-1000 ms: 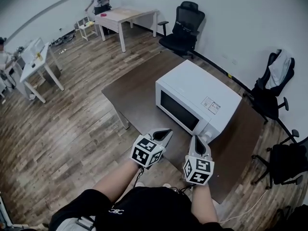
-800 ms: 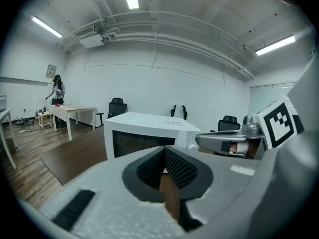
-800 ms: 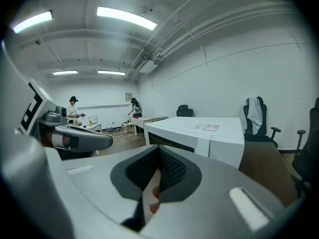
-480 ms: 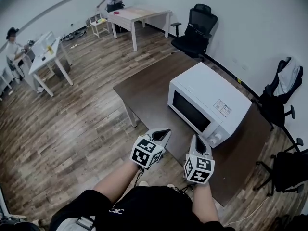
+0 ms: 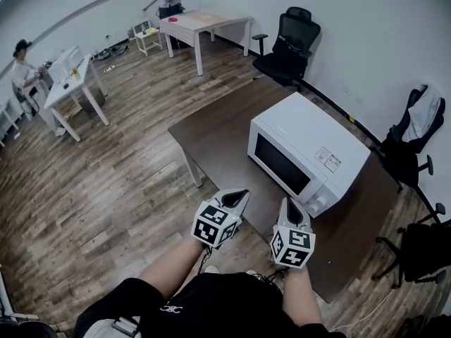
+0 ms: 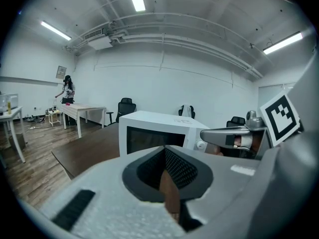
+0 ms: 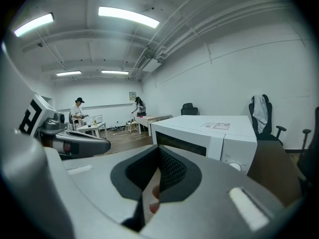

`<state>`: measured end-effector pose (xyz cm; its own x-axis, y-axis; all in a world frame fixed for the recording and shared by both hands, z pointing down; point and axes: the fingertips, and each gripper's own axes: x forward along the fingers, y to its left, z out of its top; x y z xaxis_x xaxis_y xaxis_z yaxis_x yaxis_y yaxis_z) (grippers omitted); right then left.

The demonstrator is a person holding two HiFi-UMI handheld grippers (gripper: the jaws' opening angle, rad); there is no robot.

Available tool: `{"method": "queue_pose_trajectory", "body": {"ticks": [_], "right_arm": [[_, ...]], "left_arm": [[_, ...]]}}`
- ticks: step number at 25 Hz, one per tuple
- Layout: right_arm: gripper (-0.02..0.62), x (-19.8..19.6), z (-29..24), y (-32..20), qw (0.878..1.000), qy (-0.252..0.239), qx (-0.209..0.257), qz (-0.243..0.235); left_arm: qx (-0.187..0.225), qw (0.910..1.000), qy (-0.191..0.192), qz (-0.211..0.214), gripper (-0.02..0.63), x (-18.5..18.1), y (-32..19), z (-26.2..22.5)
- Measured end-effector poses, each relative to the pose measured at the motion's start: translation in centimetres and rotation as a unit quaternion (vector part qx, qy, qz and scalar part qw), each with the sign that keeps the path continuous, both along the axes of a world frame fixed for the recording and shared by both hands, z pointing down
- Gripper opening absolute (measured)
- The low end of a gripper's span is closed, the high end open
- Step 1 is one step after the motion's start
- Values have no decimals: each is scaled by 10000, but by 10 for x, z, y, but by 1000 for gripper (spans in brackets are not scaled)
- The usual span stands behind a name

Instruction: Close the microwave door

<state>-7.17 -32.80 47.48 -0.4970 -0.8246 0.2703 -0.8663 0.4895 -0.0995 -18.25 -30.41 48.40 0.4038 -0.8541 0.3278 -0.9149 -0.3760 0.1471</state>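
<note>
A white microwave (image 5: pixel 306 157) stands on a dark brown table (image 5: pixel 211 136); its door with the dark window (image 5: pixel 280 165) lies flush with the front, dials to its right. My left gripper (image 5: pixel 236 197) and right gripper (image 5: pixel 290 207) hover side by side at the table's near edge, short of the microwave and touching nothing. Both are shut with nothing between the fingers. From the left gripper (image 6: pixel 166 180) the microwave (image 6: pixel 154 133) is straight ahead. From the right gripper (image 7: pixel 152 185) the microwave (image 7: pixel 204 133) is ahead and slightly right.
A black office chair (image 5: pixel 289 44) stands behind the table, and more chairs (image 5: pixel 412 139) stand at the right along the wall. Light wooden desks (image 5: pixel 201 23) and two people are far off at the back left. The floor is wood planks.
The head view has swung, so microwave and table sit further right and up in the picture. Both grippers stay shut and side by side. The microwave door looks the same throughout.
</note>
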Motion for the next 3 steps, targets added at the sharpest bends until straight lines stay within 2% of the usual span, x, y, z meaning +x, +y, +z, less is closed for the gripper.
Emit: {"method": "queue_pose_trajectory", "body": {"ticks": [3], "right_arm": [[5,0,-1,-1,10000,9,11,13]], "left_arm": [[3,10000,3,-17,11,-2,-1,-1]]}}
